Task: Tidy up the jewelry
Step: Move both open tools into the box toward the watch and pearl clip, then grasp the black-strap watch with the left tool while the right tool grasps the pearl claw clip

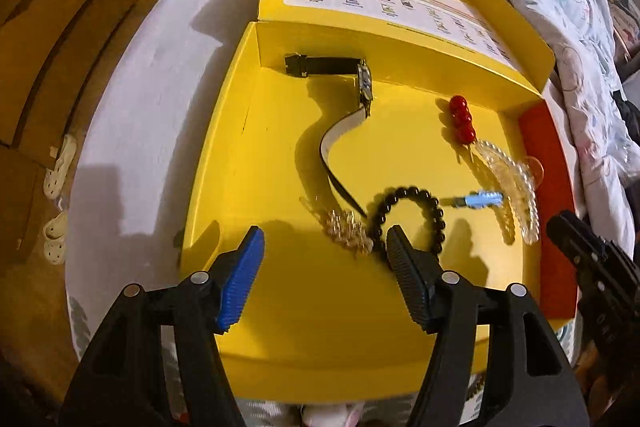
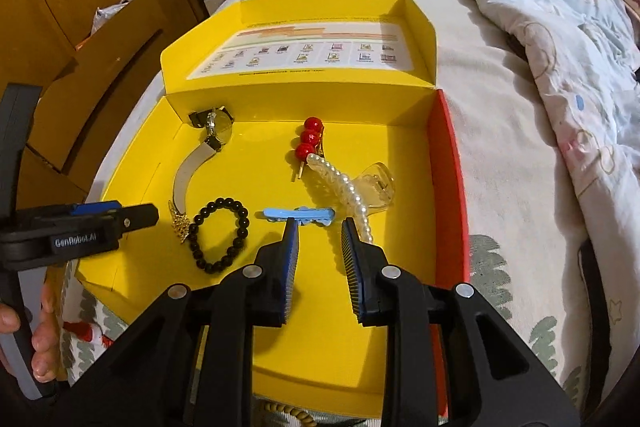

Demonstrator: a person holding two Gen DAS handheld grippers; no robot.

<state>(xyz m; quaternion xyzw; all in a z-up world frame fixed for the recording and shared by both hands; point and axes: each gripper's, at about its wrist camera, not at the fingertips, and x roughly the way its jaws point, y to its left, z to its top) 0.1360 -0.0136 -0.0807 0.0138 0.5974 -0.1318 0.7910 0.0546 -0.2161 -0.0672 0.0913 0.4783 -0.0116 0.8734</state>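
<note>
Left wrist view: An open yellow box [image 1: 280, 287] is seen lying on a bed [image 1: 132, 147], lid folded back. Inside are found a watch [image 1: 362, 83] against the far wall, a red bead hair pin [image 1: 462, 119], a pearl hair claw [image 1: 516, 187], a blue hair clip [image 1: 480, 200], a black bead bracelet [image 1: 416, 211] and a small gold ornament [image 1: 348, 233]. The left tool [image 1: 324, 247] is held above the near floor of the box with its jaws spread wide and nothing between them. One pad [image 1: 400, 255] stands close over the bracelet; contact cannot be confirmed.

Right wrist view: The right tool [image 2: 318, 231] is pointed down at the blue hair clip [image 2: 296, 215]. Its jaws stand narrowly apart and empty, with the tips just short of the clip. The left tool [image 2: 136, 217] is seen from the side, near the gold ornament [image 2: 180, 223] and the black bead bracelet [image 2: 222, 235]. A hand [image 2: 36, 339] is visible at the lower left.

Hazards, as judged: The narrow gap of the right tool may fail to span the clip, so the clip could be pushed across the smooth floor towards the pearl hair claw [image 2: 352, 187]. The bracelet and the ornament lie touching, and both could be caught in one closure. The watch strap passes close by and could be dragged.
</note>
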